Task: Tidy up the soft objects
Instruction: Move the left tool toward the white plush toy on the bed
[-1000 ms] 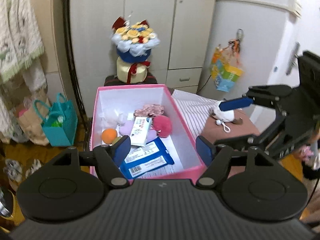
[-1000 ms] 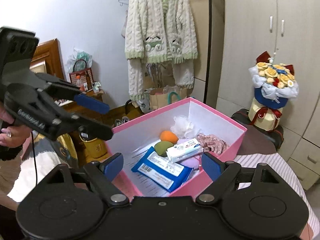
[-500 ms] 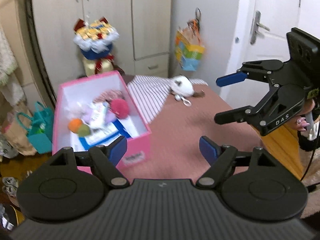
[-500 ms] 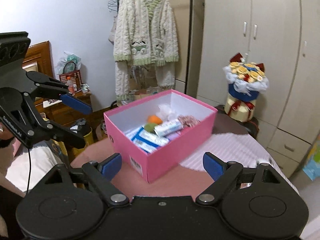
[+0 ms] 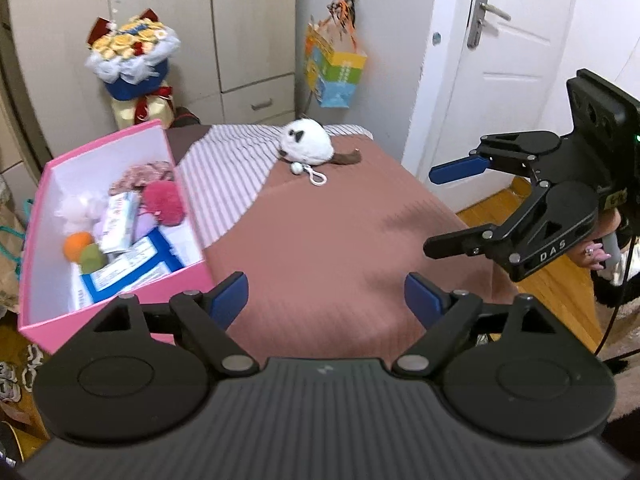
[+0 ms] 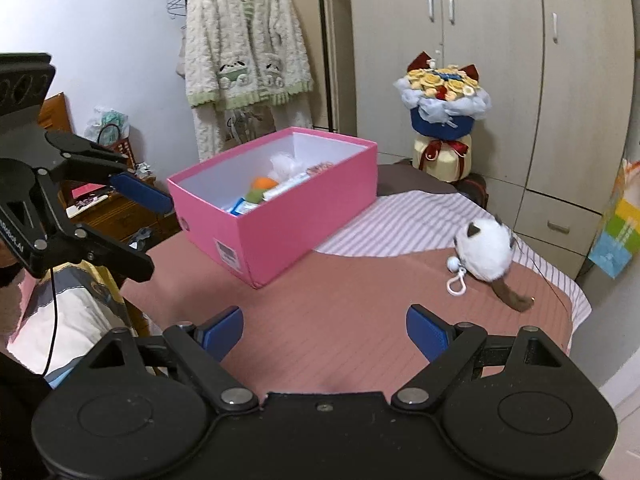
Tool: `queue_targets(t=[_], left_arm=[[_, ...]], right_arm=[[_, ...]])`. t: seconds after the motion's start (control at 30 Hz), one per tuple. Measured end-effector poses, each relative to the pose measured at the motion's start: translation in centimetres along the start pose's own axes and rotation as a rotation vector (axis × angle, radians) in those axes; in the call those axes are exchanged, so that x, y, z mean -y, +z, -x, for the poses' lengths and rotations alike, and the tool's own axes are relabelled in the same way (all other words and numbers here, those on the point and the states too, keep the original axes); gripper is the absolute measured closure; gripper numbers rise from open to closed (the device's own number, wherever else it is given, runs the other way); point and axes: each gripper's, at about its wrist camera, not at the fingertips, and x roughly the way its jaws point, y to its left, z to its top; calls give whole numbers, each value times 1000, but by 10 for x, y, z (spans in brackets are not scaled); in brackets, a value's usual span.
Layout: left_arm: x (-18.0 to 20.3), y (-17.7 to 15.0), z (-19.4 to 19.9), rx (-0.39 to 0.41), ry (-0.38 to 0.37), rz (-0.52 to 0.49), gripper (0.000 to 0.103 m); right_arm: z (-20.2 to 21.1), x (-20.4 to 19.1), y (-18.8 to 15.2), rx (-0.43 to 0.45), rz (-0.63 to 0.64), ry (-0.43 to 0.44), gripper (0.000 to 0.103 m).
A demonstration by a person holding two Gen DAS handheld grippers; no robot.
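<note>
A pink box (image 5: pixel 107 147) stands at the table's left end and holds a pink pompom (image 5: pixel 166 202), an orange ball (image 5: pixel 78 246), a green ball (image 5: pixel 91 260) and blue tissue packs (image 5: pixel 132 268). A white plush cat keychain (image 5: pixel 306 146) lies alone on the cloth at the far end. My left gripper (image 5: pixel 326 296) hovers over the brown cloth, its jaws opening with nothing between them. At the right my right gripper (image 5: pixel 440 208) is open and empty. The right wrist view shows the box (image 6: pixel 300 216), the plush (image 6: pixel 484 250), my right gripper (image 6: pixel 324 330) and my left gripper (image 6: pixel 148 228).
A striped cloth (image 5: pixel 228 176) overlaps the brown table cover (image 5: pixel 340 240). A flower bouquet (image 5: pixel 130 60) stands behind the box before the wardrobe. A paper bag (image 5: pixel 334 72) hangs on the wall, beside a white door (image 5: pixel 500 60). A knitted cardigan (image 6: pixel 246 60) hangs at the far left.
Both views have drawn back from the box and swung over the brown cloth, so the plush cat now shows whole. My left gripper's jaws stand wider apart than before.
</note>
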Motion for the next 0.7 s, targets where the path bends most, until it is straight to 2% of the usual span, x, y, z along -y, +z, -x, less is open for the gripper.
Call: queue_targets(t=[0.1,0.23,0.37,0.5,0.7], left_arm=[[1,9,-16,2,-16,6,18],[0,22,-33,43,-24,26,18],[-4,35,-59,75,-40,67,18],[-8,47,-85,102,-54,110,18],[-12,62,-121,139,-36,143,18]], right_arm=[[2,11,-7,35,8,-15,12],[3,29,-13,110,43,-71,12],[-10,48,-17,132,54,-102,11],[-27,66,-15,126,76,-114,11],[-49,103,-7,83,0,-76,11]])
